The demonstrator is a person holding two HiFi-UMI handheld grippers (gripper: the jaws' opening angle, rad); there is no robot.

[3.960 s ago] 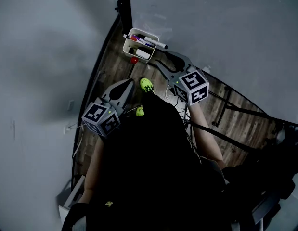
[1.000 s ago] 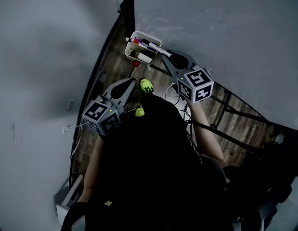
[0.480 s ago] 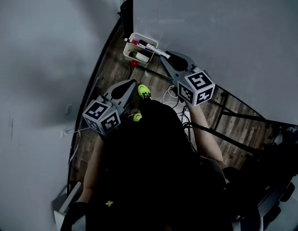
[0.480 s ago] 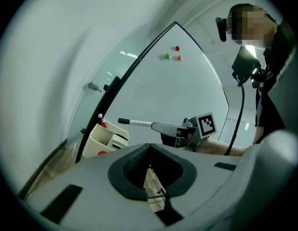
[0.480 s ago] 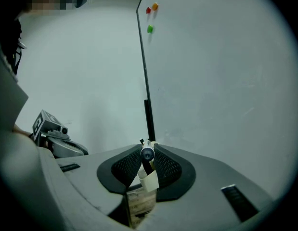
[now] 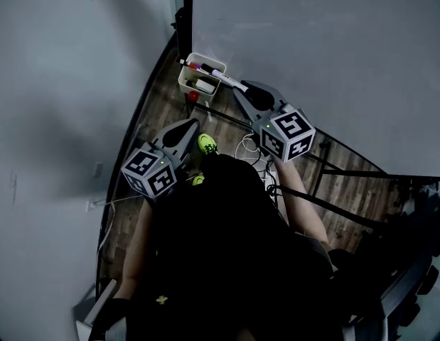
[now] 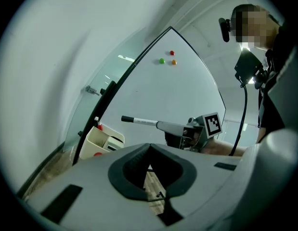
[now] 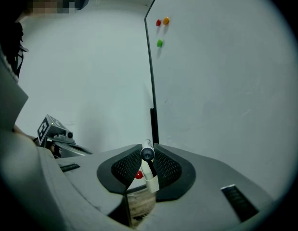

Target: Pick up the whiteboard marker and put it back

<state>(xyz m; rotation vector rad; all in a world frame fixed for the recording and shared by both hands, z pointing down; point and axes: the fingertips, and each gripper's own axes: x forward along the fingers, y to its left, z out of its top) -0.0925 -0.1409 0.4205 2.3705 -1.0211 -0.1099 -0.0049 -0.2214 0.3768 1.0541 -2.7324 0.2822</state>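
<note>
At the left, the left gripper has its jaws closed together with nothing between them (only a small gap shows under the tips). Further right, a white holder hangs at the lower left corner of the whiteboard. The whiteboard marker is pinched in the narrow jaws of the right gripper, its far end above the holder's right rim, not touching it.
</note>
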